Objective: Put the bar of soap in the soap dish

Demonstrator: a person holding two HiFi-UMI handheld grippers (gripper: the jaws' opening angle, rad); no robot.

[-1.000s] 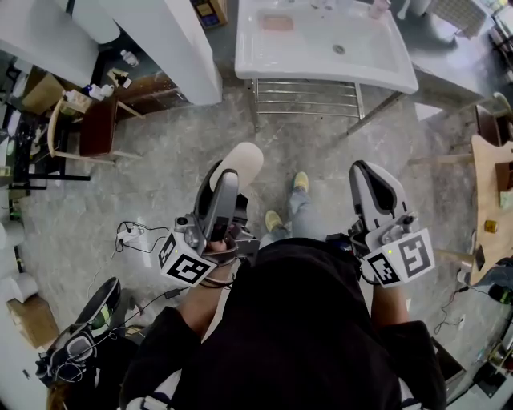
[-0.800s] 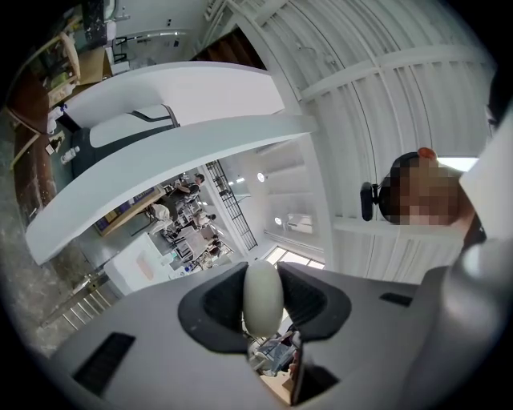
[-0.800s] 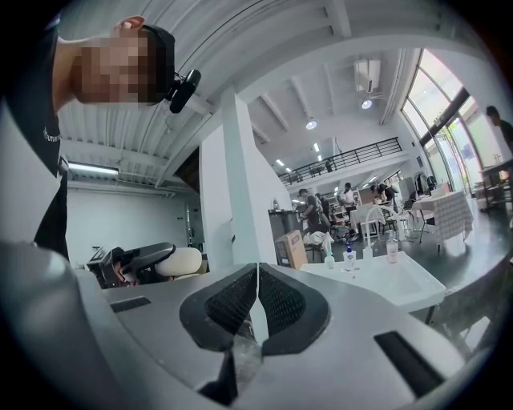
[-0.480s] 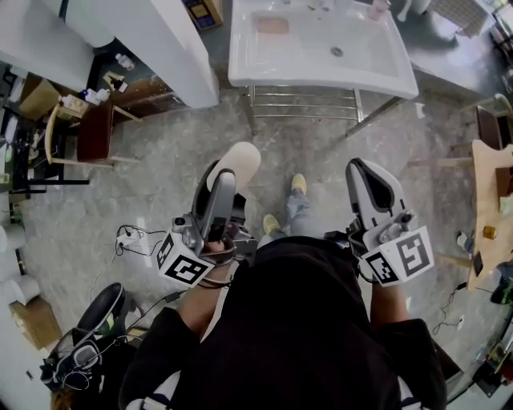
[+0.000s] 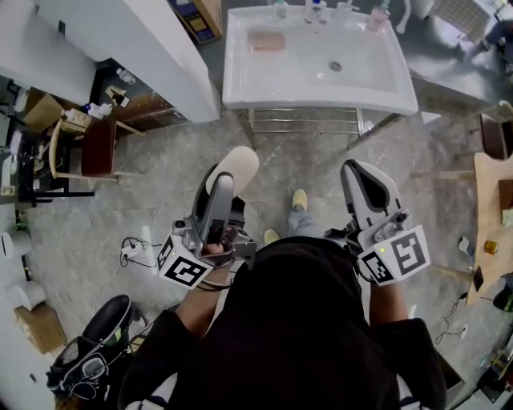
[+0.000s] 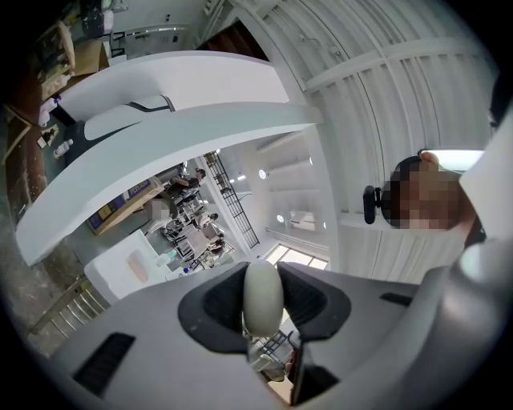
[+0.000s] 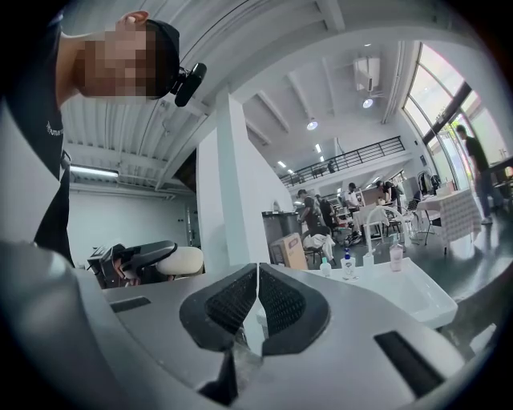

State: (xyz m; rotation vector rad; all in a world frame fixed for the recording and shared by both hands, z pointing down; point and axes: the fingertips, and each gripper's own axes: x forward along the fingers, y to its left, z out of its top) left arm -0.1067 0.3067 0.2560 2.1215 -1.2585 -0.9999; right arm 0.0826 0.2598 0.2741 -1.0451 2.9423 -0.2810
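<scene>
A cream oval bar of soap (image 5: 235, 170) is clamped in my left gripper (image 5: 227, 182), which is shut on it and held at waist height. In the left gripper view the soap (image 6: 263, 295) stands edge-on between the dark pads. A pinkish soap dish (image 5: 267, 40) lies on the left side of the white sink (image 5: 377, 78), well ahead of both grippers; it also shows small in the left gripper view (image 6: 138, 267). My right gripper (image 5: 365, 182) is shut with nothing in it, its pads (image 7: 280, 303) meeting along a thin seam.
Several bottles (image 5: 377, 16) stand along the sink's back edge, and a metal rack (image 5: 304, 120) sits under it. A white counter block (image 5: 152, 44) and a wooden chair (image 5: 96, 144) are on the left. A wooden table (image 5: 490, 192) is on the right. Cables (image 5: 136, 248) lie on the floor.
The sink and soap dish have come nearer and lower in the head view as both grippers travel forward. The left gripper's hold on the soap is unchanged; the right stays shut.
</scene>
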